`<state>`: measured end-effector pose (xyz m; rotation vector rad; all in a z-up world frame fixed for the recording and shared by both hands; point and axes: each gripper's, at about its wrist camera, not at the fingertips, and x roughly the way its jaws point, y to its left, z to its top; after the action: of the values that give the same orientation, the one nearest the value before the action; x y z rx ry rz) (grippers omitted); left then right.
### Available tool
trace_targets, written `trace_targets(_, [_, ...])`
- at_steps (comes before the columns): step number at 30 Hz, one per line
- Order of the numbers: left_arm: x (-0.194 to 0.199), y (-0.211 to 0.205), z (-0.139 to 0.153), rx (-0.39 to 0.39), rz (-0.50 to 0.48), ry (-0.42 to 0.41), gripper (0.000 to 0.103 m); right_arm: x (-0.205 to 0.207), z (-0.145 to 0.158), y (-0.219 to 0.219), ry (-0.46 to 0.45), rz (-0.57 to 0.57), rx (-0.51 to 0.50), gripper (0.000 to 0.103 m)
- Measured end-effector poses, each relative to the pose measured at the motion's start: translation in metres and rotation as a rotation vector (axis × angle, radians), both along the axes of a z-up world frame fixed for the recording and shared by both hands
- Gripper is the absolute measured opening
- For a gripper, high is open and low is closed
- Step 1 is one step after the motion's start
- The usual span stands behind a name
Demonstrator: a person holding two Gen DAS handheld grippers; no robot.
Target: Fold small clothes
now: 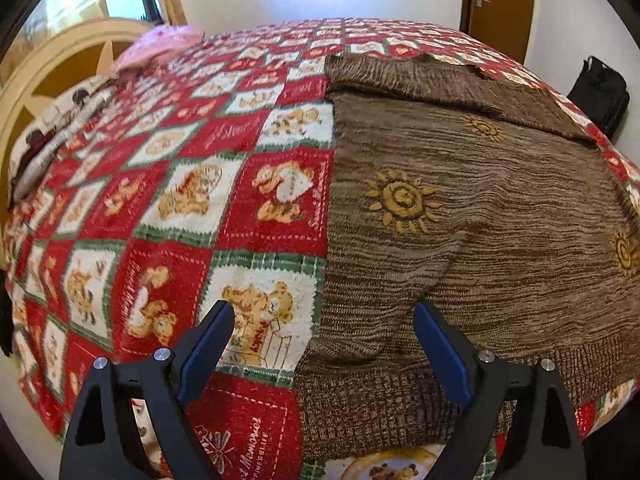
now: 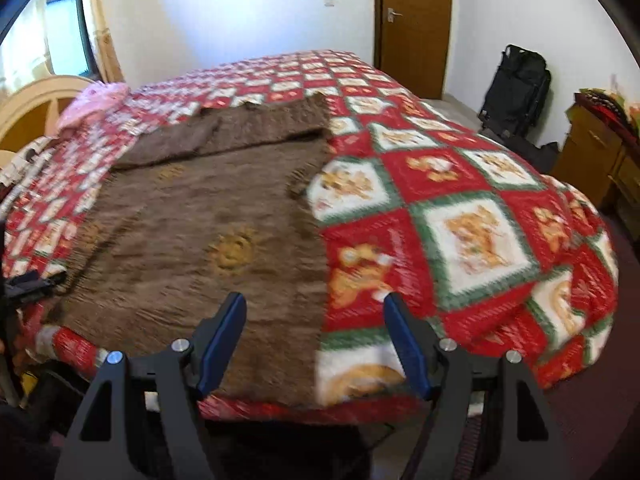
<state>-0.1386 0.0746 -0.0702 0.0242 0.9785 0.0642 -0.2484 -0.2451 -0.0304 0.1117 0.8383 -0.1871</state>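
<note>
A brown knitted sweater [image 1: 480, 208] with yellow sun motifs lies flat on the bed, its sleeves folded in across the top. It also shows in the right wrist view [image 2: 208, 216]. My left gripper [image 1: 324, 320] is open and empty, hovering above the sweater's near left hem corner. My right gripper [image 2: 316, 312] is open and empty, above the sweater's near right edge at the bed's front. The right wrist view is motion-blurred.
A red, white and green teddy-bear blanket [image 1: 192, 200] covers the bed [image 2: 460, 240]. A pink pillow [image 1: 160, 46] and wooden headboard [image 1: 60, 64] are at the far left. A black bag [image 2: 516, 88], a door [image 2: 414, 24] and a wooden cabinet [image 2: 592, 160] stand to the right.
</note>
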Motion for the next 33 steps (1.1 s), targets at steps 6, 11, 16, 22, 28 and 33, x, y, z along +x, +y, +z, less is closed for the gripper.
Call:
trace_targets(6, [-0.007,0.015,0.008,-0.019,0.014,-0.043,0.092,-0.002,-0.015,-0.009,0.048,-0.028,0.001,0.073])
trace_targets(11, [-0.008,0.041,0.017,-0.05,0.028,-0.085,0.092,0.001,-0.028,0.004,0.08,0.026,0.021,0.073])
trace_targets(16, [-0.013,0.065,0.03,-0.039,0.032,-0.142,0.092,0.007,-0.037,0.04,0.105,0.147,-0.087,0.048])
trace_targets(22, [-0.014,0.054,0.021,-0.116,-0.09,-0.085,0.092,0.012,-0.035,0.035,0.138,0.168,-0.019,0.014])
trace_targets(28, [-0.022,0.023,0.01,-0.152,-0.221,-0.042,0.091,0.006,-0.019,0.019,0.071,0.178,0.188,0.011])
trace_targets(33, [-0.016,0.021,-0.006,-0.241,-0.22,0.052,0.039,0.007,-0.015,0.024,0.039,0.178,0.154,0.011])
